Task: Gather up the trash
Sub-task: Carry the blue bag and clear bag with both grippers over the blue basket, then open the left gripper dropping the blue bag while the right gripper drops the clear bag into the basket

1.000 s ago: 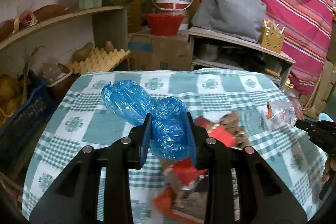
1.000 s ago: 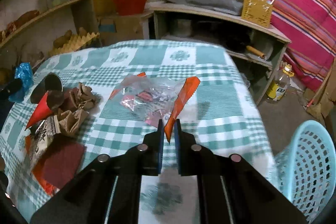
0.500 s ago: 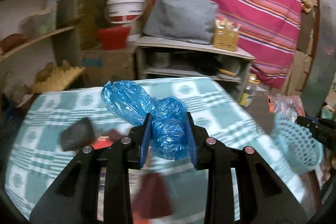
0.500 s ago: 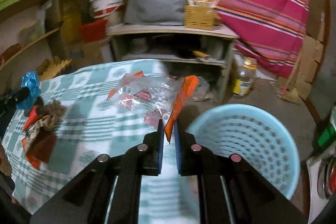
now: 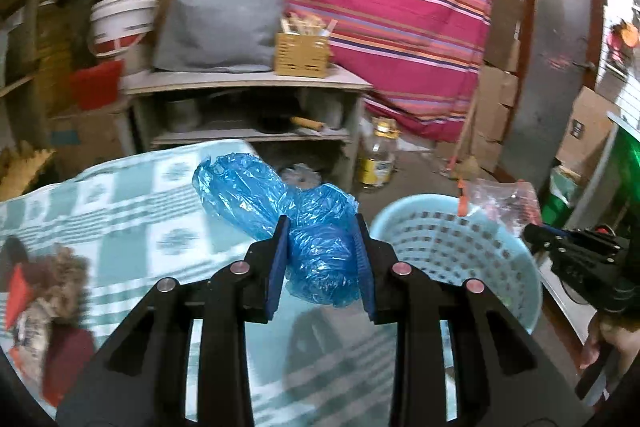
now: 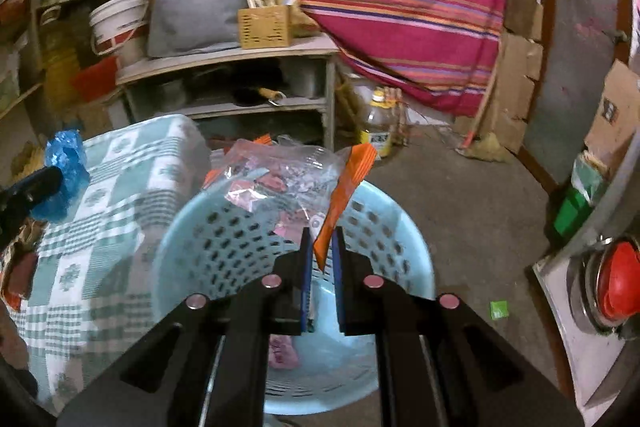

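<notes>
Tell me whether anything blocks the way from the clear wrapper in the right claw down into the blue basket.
Nothing visible does. The right claw grips the clear wrapper by its orange edge, directly over the open mouth of the blue basket. Only a pink scrap lies on the basket's floor, and no lid covers it.

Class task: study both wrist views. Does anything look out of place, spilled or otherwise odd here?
Yes. A small green scrap lies loose on the bare floor right of the light blue basket, not in it. More litter, brown crumpled paper and red wrappers, still sits on the checked tablecloth.
</notes>
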The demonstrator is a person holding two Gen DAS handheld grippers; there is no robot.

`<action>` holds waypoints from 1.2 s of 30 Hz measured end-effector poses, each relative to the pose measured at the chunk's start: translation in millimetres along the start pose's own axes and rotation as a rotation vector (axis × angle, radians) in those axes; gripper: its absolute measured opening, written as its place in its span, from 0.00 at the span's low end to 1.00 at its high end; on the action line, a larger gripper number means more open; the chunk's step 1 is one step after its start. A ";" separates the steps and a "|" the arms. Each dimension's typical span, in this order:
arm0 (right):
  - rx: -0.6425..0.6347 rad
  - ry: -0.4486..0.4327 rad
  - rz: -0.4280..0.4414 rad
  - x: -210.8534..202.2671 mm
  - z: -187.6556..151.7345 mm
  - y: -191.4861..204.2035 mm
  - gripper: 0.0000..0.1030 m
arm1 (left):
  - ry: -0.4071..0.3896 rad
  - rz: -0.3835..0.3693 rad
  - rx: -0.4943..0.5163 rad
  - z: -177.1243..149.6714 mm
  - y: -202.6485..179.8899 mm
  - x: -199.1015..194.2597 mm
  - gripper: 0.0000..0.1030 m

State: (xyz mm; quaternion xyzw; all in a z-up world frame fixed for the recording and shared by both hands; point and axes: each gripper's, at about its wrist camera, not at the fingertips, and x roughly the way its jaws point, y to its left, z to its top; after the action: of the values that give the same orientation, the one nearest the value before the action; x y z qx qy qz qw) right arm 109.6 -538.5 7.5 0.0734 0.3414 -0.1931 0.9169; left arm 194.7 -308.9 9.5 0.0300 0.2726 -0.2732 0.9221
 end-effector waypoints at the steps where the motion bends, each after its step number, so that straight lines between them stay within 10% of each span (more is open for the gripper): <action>1: 0.010 0.004 -0.002 1.6 -0.8 -5.8 0.10 | 0.005 -0.012 0.010 -0.3 -10.9 6.0 0.29; 12: 0.081 0.014 -0.008 9.1 -10.2 -38.7 0.10 | 0.063 -0.088 0.068 -1.6 -81.0 47.3 0.33; 27: 0.042 0.052 0.008 20.9 -10.7 -19.1 0.14 | 0.016 0.006 0.031 5.6 -38.8 16.0 0.81; 31: 0.045 0.057 0.006 23.6 -9.7 -7.0 0.60 | 0.007 0.059 0.037 1.9 -12.5 -0.7 0.85; 36: 0.026 0.062 -0.024 27.1 -10.7 7.3 0.74 | -0.004 0.128 0.025 -6.8 27.6 -27.1 0.91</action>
State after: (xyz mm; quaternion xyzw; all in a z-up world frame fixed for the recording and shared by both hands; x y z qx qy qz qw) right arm 124.8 -537.2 -18.3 0.0873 0.3681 -0.2062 0.9024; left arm 186.7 -271.0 15.2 0.0584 0.2645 -0.2172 0.9378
